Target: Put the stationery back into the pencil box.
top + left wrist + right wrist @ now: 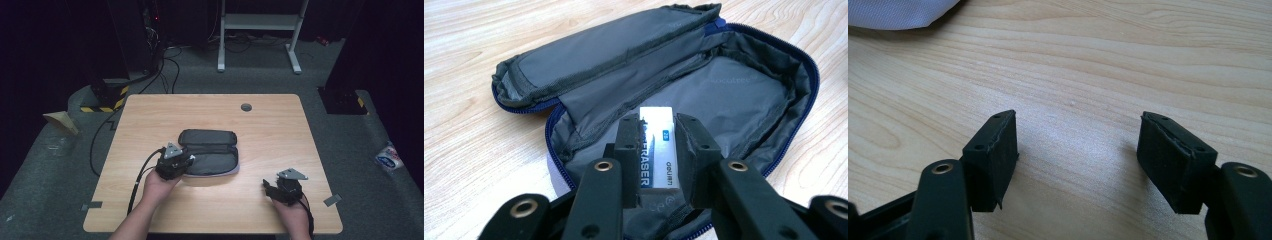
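Clenched on the eraser [658, 150] above the open pouch [744, 95], the left gripper [659, 155] could drop it onto the zipper rim if released early.

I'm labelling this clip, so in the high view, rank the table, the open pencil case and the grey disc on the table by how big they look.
1. Table, largest by far.
2. Pencil case, lying open on it.
3. Grey disc, a small spot near the far edge.

The disc lies farther from the camera, but the gap is too plain to change the order.

Table [270, 125] evenly lit from above; surroundings dark. Gripper views sharp (near jaws slightly soft), mild glare on wood.
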Demonstrator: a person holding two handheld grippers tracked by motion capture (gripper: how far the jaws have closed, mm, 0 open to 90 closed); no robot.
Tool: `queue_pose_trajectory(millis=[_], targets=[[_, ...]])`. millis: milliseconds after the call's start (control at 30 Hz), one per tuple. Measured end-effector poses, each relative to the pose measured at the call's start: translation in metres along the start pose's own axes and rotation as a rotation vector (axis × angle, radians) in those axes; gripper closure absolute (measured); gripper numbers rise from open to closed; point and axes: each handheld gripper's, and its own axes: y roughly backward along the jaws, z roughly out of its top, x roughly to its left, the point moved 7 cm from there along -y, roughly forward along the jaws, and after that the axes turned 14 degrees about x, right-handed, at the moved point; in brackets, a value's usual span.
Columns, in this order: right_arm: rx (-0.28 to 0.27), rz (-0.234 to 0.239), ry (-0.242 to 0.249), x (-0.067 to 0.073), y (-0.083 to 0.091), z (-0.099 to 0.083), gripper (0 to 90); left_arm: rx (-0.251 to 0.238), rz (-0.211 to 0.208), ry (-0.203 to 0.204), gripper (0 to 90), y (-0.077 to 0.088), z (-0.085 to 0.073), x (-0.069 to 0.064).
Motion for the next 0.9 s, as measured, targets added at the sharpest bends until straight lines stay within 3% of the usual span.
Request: queue_pose_trajectory(millis=[400, 900], targets=[[0.0, -0.001, 0.0, 0.0, 0.0, 0.0, 32.3, 0.029, 0.0, -0.004, 72.8, -0.007, -0.001, -0.002], [-0.002, -0.001, 0.001, 0.0, 0.0, 0.0, 32.4, 0.089, 0.047, -0.021, 72.7, -0.015, -0.006, 0.005]])
